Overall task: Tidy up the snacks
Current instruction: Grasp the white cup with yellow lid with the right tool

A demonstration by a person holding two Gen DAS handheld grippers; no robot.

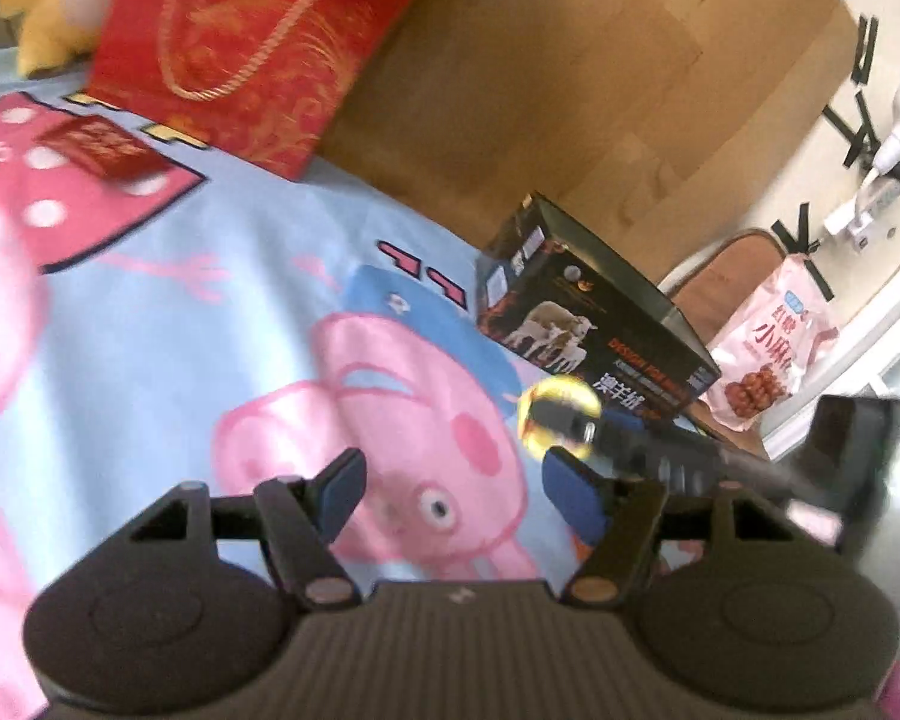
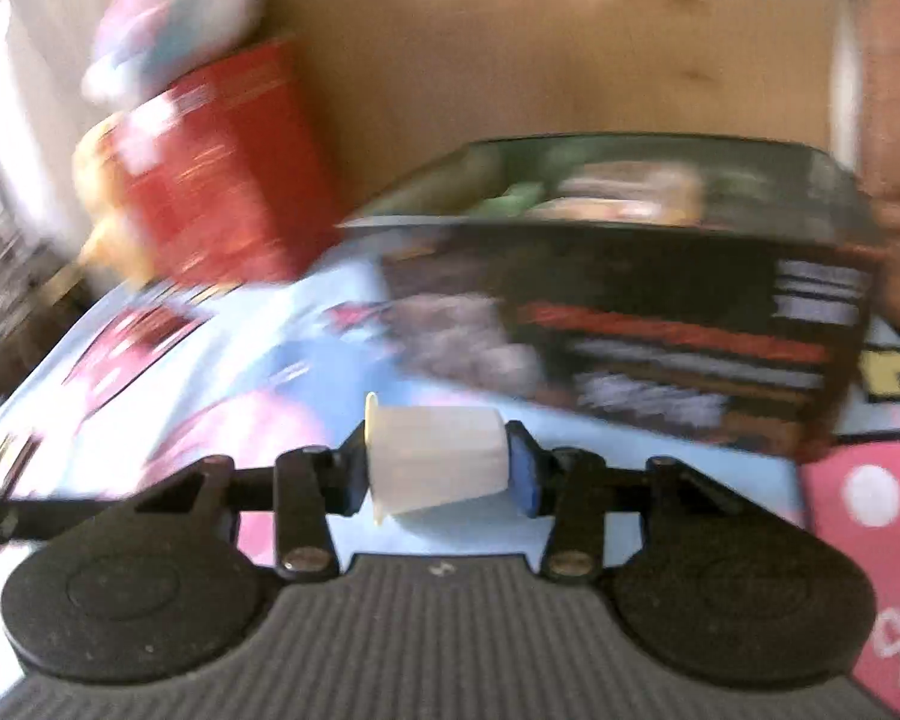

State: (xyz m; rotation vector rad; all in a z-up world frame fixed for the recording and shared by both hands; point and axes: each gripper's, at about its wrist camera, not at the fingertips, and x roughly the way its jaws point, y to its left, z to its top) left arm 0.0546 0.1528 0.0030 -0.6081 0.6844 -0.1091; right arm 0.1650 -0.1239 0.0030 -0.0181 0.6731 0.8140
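So my right gripper (image 2: 438, 462) has its fingers clamped on a little white jelly cup (image 2: 435, 457), held sideways: the rim end sits against the left finger, the narrow bottom against the right one, so its long axis runs straight across the gap. The black box (image 2: 630, 276) is dead ahead and just above the cup from here, open top facing up with what look like a few snacks already inside, blurry though. My guess is the cup goes forward and up over that near wall.

My left gripper (image 1: 450, 492) is spread wide, holding nothing, hovering over the cartoon pig blanket (image 1: 150, 330). It's further from the box than the right.

Only the left view shows the pink snack bag (image 1: 768, 354) beyond the box, plus the red gift bag (image 1: 252, 42). Only the right view shows inside the box.
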